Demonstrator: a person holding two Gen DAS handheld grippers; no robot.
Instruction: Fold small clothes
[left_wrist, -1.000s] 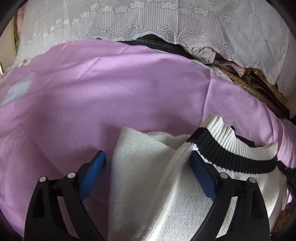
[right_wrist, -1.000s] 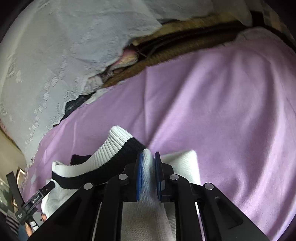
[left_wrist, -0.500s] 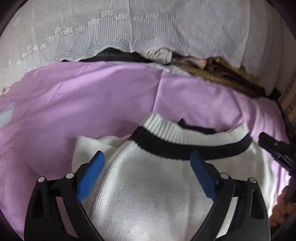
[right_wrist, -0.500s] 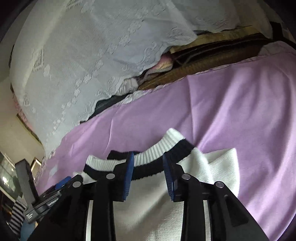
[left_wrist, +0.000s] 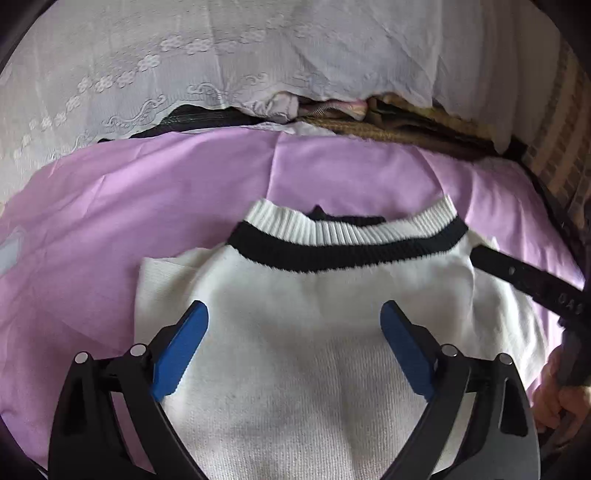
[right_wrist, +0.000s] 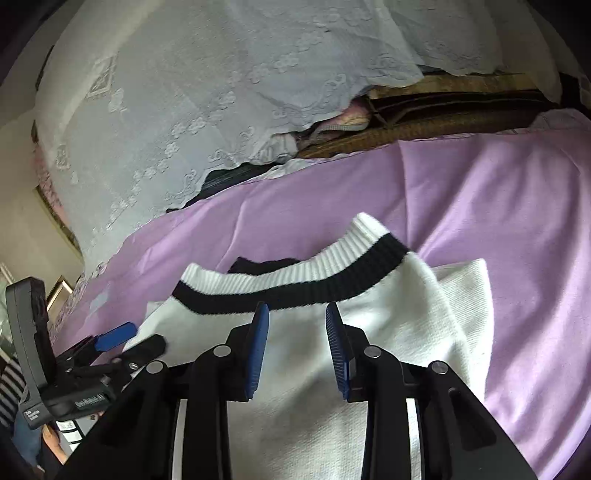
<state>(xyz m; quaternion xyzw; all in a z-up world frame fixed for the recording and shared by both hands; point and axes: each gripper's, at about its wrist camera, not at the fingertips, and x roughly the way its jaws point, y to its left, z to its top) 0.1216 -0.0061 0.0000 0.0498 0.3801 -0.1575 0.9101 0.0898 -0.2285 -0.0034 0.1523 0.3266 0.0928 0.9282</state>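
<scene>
Nearest us, the left gripper (left_wrist: 293, 332) hangs over the body of the white knit sweater (left_wrist: 314, 332) with its blue fingers (left_wrist: 181, 347) spread wide and nothing between them; the right gripper (right_wrist: 297, 345) hovers over the same cloth, its fingers (right_wrist: 256, 349) a narrow way apart and closing, yet we see no fold of knit caught between the pads, so we judge it to hold nothing.

The sweater lies flat on the purple sheet (left_wrist: 110, 206), its sleeves apparently already turned in, so that a white corner (left_wrist: 159, 266) shows at one side; beyond the body sits the ribbed collar (left_wrist: 343, 236), white with a black band, pointing away from us.

We expect it to handle as soft, light and limp; the knit will stretch and sag if lifted by one point, and the layers may slide apart; so we would take hold at the two near edges together, pinching through every layer.

Farthest off, white lace fabric (left_wrist: 221, 66) hangs over woven mats (left_wrist: 406, 129).
</scene>
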